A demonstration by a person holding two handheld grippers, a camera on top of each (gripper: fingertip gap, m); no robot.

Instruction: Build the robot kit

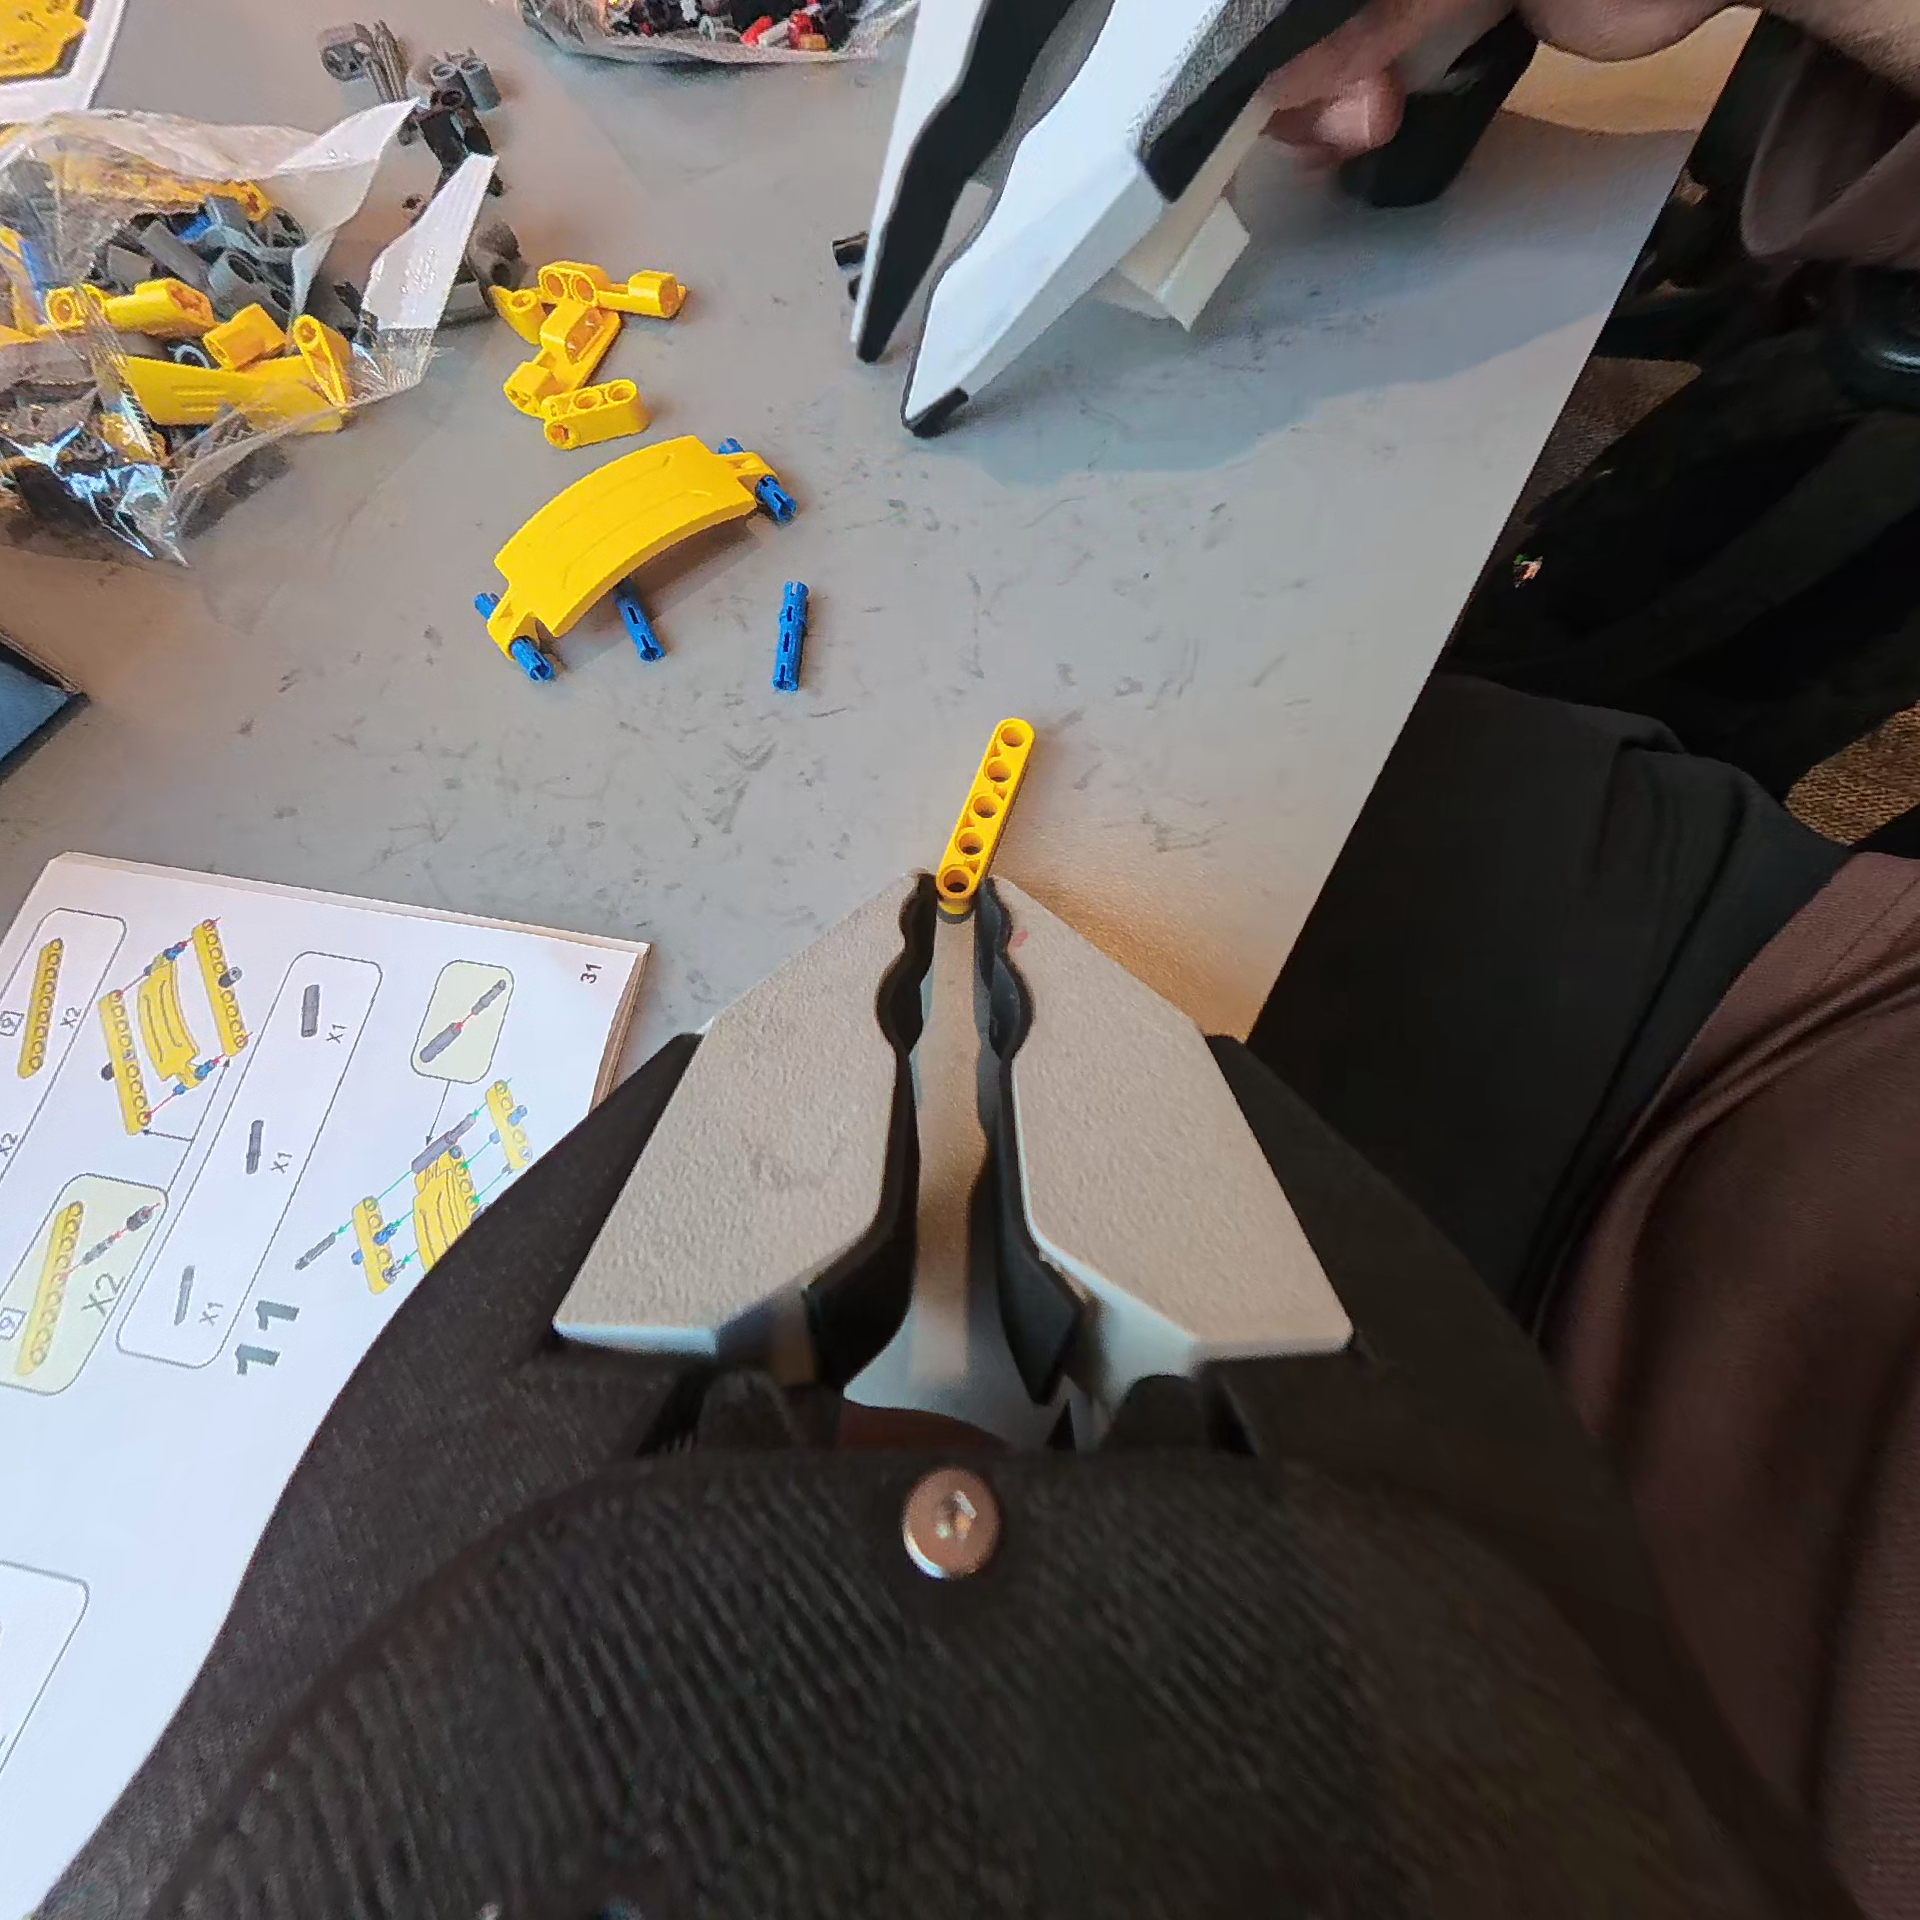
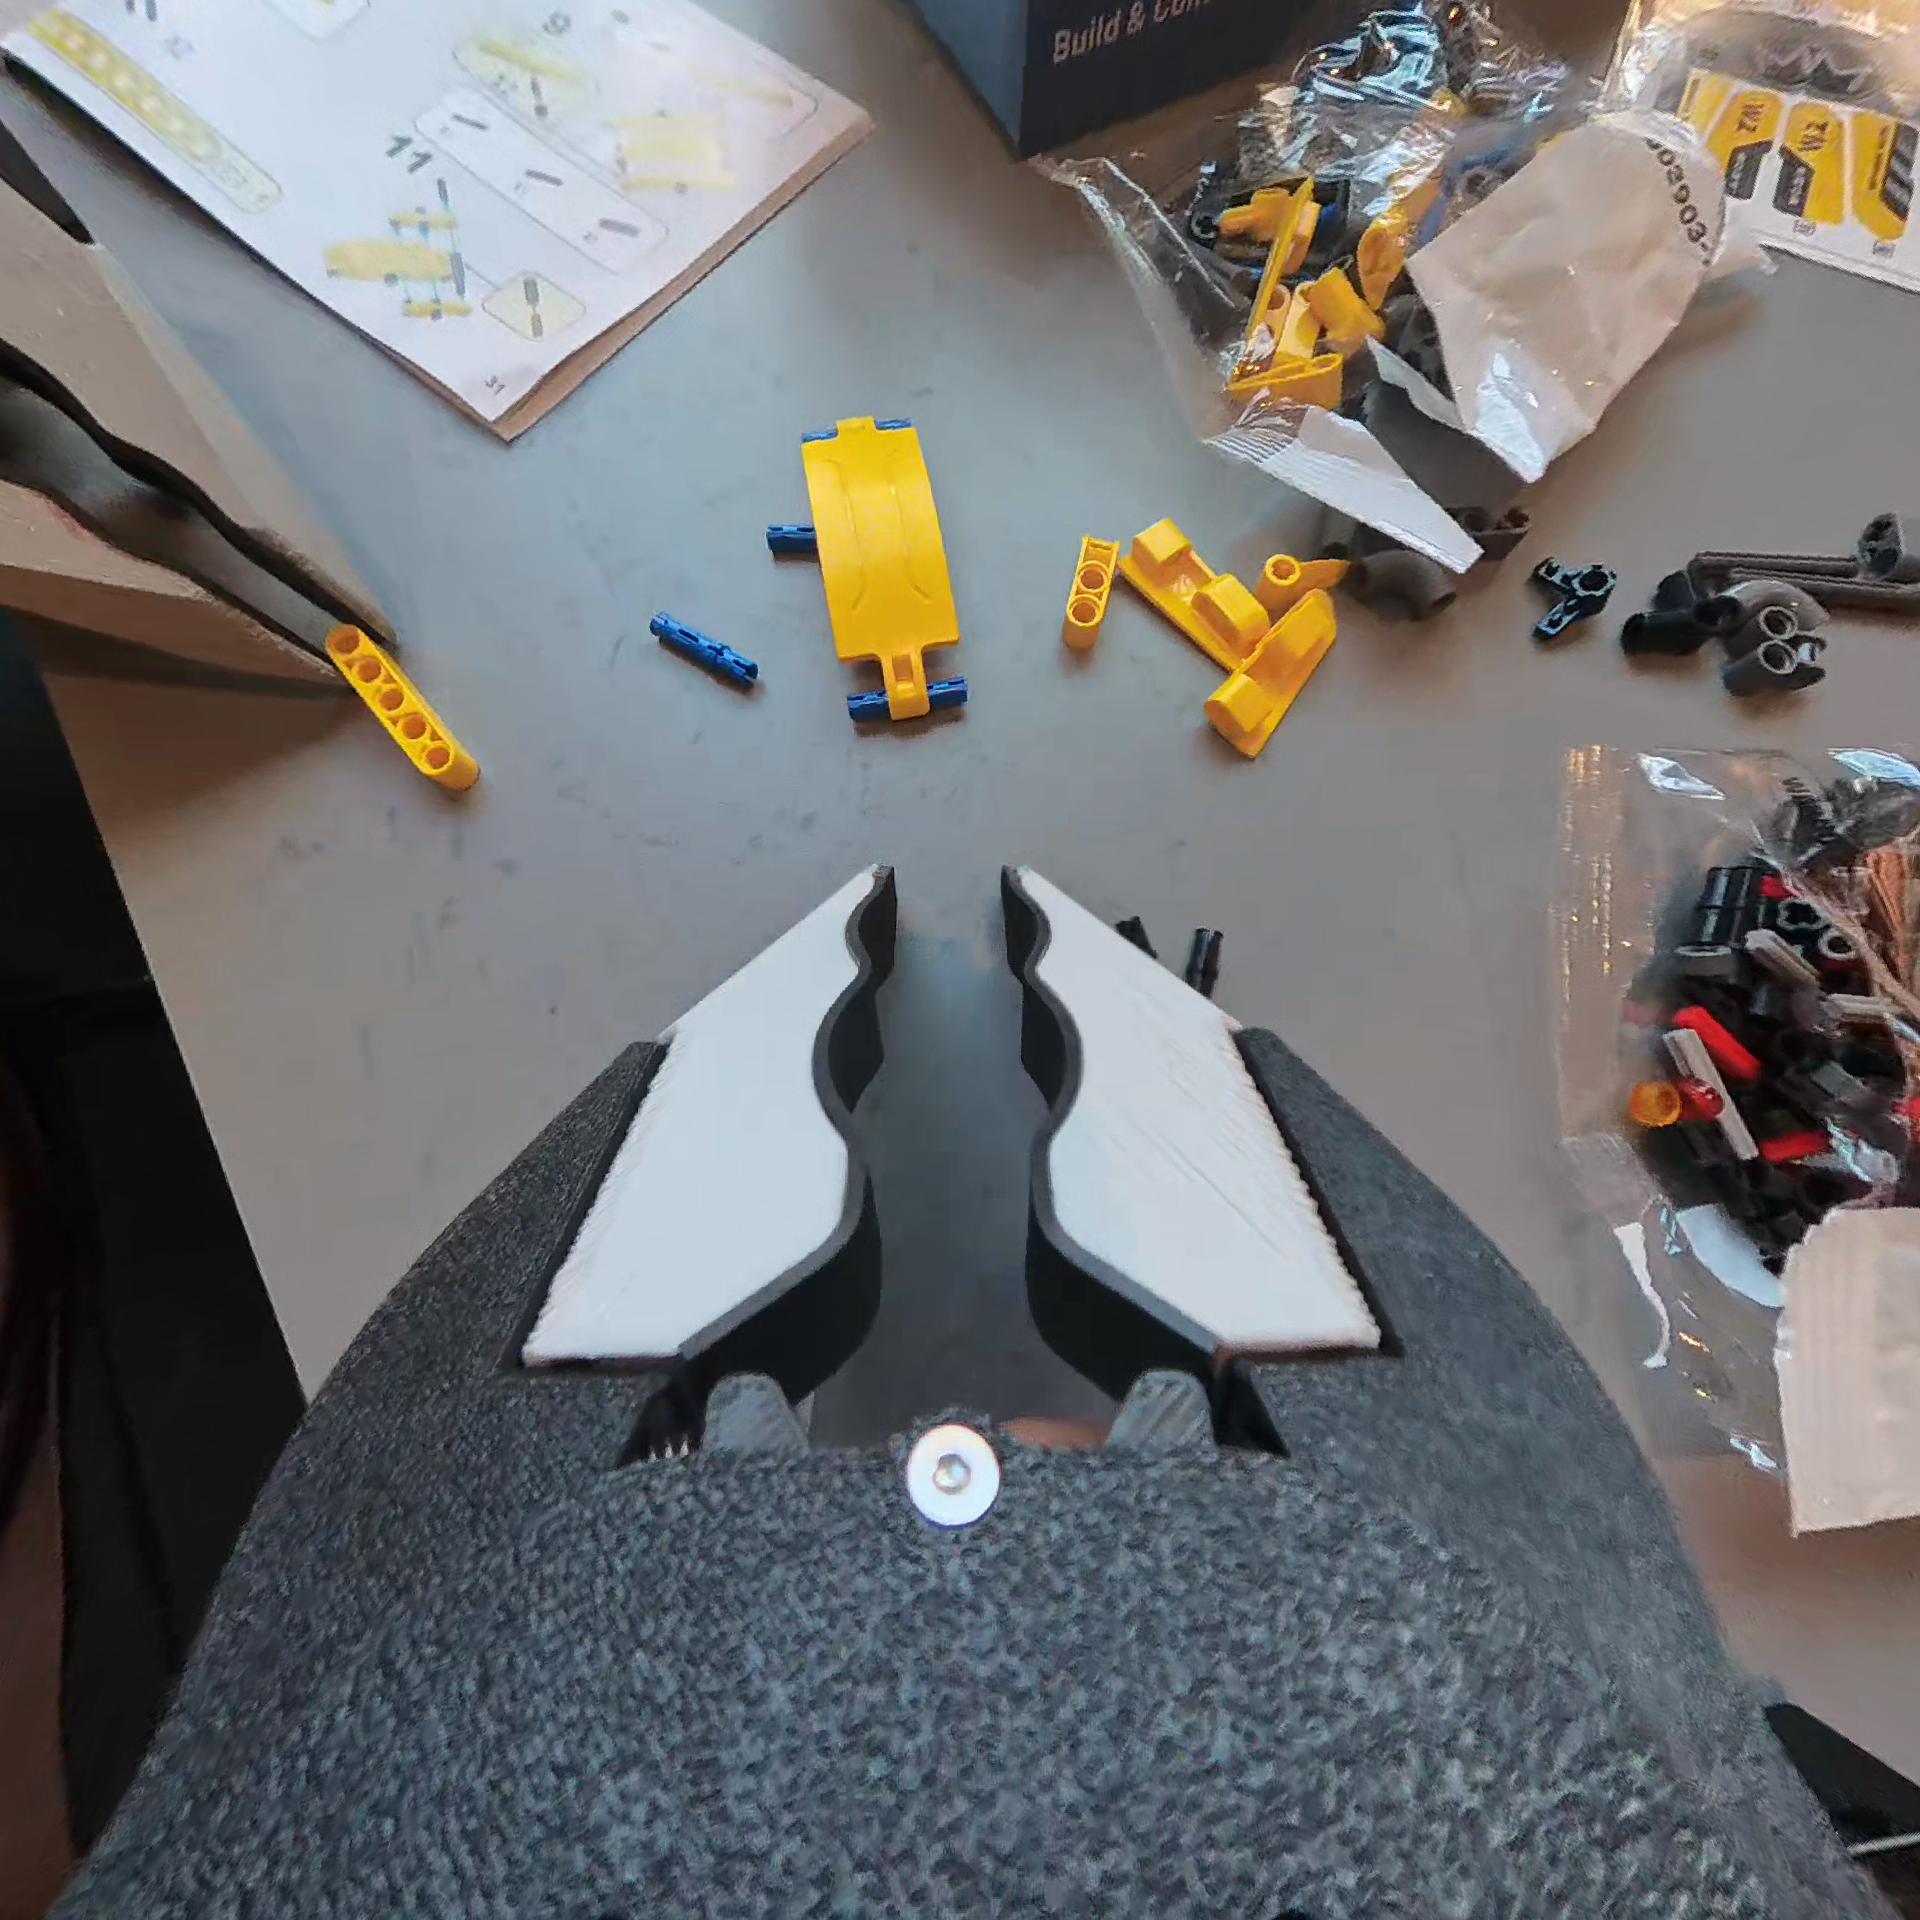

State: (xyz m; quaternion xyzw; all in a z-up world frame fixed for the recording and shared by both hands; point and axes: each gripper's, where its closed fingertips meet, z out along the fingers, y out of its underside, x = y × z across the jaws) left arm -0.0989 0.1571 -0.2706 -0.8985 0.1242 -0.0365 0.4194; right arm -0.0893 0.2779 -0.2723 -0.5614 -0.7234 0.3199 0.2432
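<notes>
My left gripper (image 1: 956, 891) is shut on one end of a yellow beam with holes (image 1: 987, 805); the beam sticks out forward over the grey table. It also shows in the right wrist view (image 2: 400, 709), held at the left gripper's tip (image 2: 343, 634). My right gripper (image 2: 945, 883) is open and empty, low over the table; it also shows in the left wrist view (image 1: 904, 384). A yellow curved panel with blue pins (image 1: 623, 535) (image 2: 883, 551) lies between them. A loose blue pin (image 1: 792, 634) (image 2: 704, 651) lies beside it.
An instruction booklet (image 1: 208, 1143) (image 2: 447, 177) lies open. Loose yellow pieces (image 1: 582, 348) (image 2: 1216, 623), plastic bags of parts (image 1: 156, 332) (image 2: 1403, 281) (image 2: 1766, 1039), dark grey pieces (image 2: 1745, 613) and a dark box (image 2: 1122, 62) lie around. The table edge (image 1: 1403, 779) runs at the right, by a person's lap. Spacing between my two grippers at the tips: around 12 centimetres. The loose blue pin (image 2: 704, 651) is about 6 centimetres from both grippers' fingertips. Seen from the left wrist view (image 1: 796, 627) as well.
</notes>
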